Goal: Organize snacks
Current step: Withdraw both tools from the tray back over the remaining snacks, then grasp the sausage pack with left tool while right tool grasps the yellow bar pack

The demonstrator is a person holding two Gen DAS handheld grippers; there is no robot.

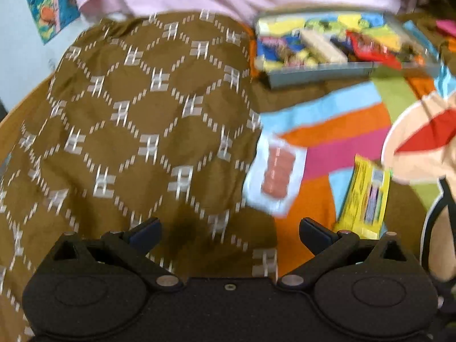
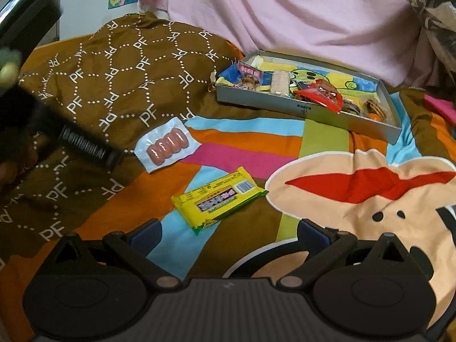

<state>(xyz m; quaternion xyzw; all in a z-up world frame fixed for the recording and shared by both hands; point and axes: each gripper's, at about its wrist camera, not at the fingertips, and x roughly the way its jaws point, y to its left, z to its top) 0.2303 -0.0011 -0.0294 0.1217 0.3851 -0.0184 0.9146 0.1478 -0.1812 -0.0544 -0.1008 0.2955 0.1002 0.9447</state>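
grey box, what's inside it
The grey box holds mixed snack packets: a red packet, a pale wafer bar and cookies. They overlap, so whatever lies beneath them is hidden.

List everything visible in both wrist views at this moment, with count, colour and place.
Sausage pack: one, pink in clear wrap, on the bedspread beside the brown cloth.
Yellow snack bar: one, lying loose on the bedspread.
Grey tray: one, far side, holding mixed snacks.
Red packet: one, in the tray.
Brown patterned cloth: one, left.
Pink fabric: behind the tray.
Striped bedspread: one, multicoloured.
Left claw: black, open, empty.
Right claw: black, open, empty.
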